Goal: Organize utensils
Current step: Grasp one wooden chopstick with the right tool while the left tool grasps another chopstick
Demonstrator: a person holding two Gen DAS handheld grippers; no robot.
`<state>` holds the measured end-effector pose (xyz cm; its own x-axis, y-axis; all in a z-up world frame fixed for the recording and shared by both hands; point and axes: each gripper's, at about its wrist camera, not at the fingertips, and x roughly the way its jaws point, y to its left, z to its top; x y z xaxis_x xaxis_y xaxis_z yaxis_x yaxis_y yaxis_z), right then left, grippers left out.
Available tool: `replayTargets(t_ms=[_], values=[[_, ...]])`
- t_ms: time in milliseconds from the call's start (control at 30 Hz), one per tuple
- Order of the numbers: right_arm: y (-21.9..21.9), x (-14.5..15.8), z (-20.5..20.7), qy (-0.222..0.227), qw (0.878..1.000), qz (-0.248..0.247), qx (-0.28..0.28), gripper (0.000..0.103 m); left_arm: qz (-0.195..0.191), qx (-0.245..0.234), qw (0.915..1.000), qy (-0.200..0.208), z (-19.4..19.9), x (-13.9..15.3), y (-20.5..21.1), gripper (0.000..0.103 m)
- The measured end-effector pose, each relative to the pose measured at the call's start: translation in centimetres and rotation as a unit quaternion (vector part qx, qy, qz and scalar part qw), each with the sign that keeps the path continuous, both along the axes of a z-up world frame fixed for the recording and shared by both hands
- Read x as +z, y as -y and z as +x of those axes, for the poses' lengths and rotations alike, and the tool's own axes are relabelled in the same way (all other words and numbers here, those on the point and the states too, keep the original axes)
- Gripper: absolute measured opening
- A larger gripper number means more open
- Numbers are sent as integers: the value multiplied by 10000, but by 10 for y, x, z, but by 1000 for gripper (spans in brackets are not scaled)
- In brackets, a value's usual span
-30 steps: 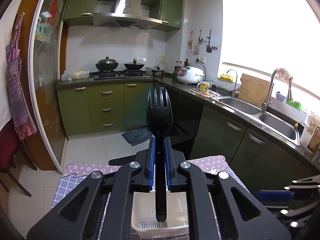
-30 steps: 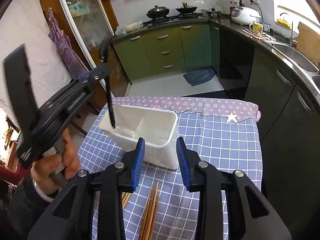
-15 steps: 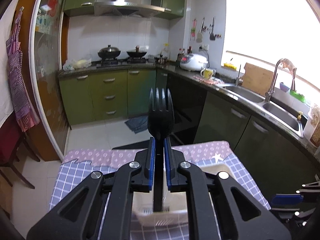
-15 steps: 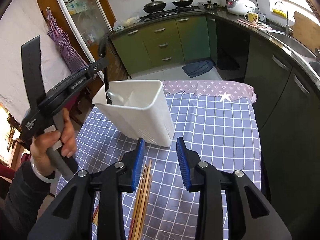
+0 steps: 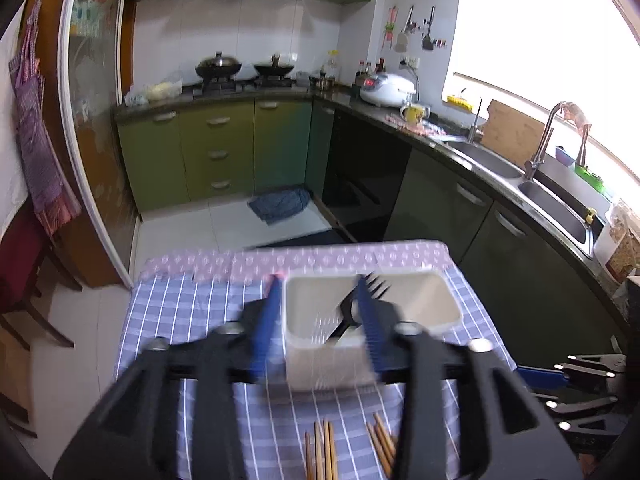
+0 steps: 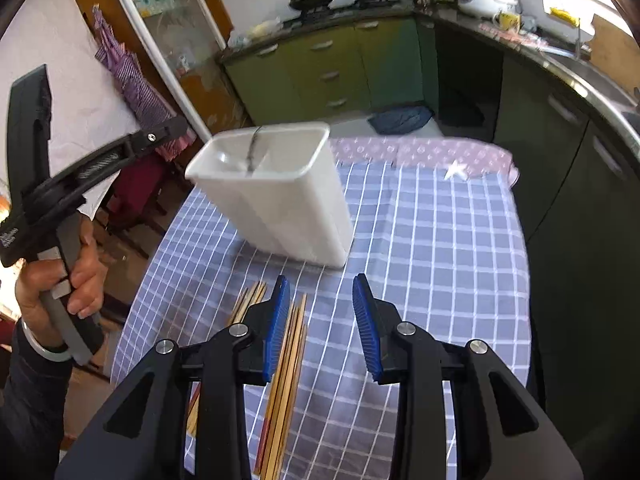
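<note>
Black plastic fork (image 5: 362, 300) stands in the white holder (image 5: 420, 318), mid-frame in the left wrist view, between the left gripper's (image 5: 320, 324) opening, no-longer-pressing jaws. Right gripper (image 6: 322, 326), jaws apart and empty, hovers low-centre over the chopsticks (image 6: 286, 364); gathering them seems next.
</note>
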<state>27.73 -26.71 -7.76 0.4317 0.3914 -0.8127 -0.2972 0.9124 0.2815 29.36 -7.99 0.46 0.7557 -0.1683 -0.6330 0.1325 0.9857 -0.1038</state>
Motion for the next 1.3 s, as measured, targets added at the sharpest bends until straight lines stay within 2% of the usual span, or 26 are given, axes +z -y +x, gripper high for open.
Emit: replayTargets(t_ms=[67,167,233,333,367,433,533,800,867,1100,1200,1300], values=[[-7,-13,-1,-241,9996,-87,146,33,54,-65,9994,-336,-9,-8,-5,46],[-24,-44,-1,-792,9957,-219,421,33,39,-129,9960,-879,-21,-26,-16,56],[-33,-60,-1,-1033,9926,-324,542,26,-59,-176,9918,-1261,-30,-42,-25,56],[-48,-88,0,-1384,9869,-546,624,22,-111,-181,9865,-1624,-42,-62,-35,58],[-51,-93,1,-1448,9856,-602,631,21,-99,-192,9839,-1773,-47,-70,-39,61],[-57,-102,4,-1592,9827,-679,653,20,23,-263,9804,-1951,-55,-81,-40,64],[-64,-110,4,-1632,9805,-879,646,18,311,-392,9774,-2055,-64,-90,-35,65],[-83,-123,2,-1660,9746,-1354,661,18,380,-529,9737,-2182,-69,-92,-31,65],[-86,-126,2,-1668,9724,-1493,663,13,404,-550,9723,-2234,-70,-93,-30,65],[-95,-131,2,-1741,9697,-1585,660,13,454,-574,9673,-2429,-72,-101,-31,65],[-99,-131,2,-1664,9695,-1671,669,13,437,-599,9622,-2620,-70,-109,-28,65],[-100,-133,4,-1670,9701,-1641,638,8,453,-616,9565,-2814,-65,-120,-24,65]])
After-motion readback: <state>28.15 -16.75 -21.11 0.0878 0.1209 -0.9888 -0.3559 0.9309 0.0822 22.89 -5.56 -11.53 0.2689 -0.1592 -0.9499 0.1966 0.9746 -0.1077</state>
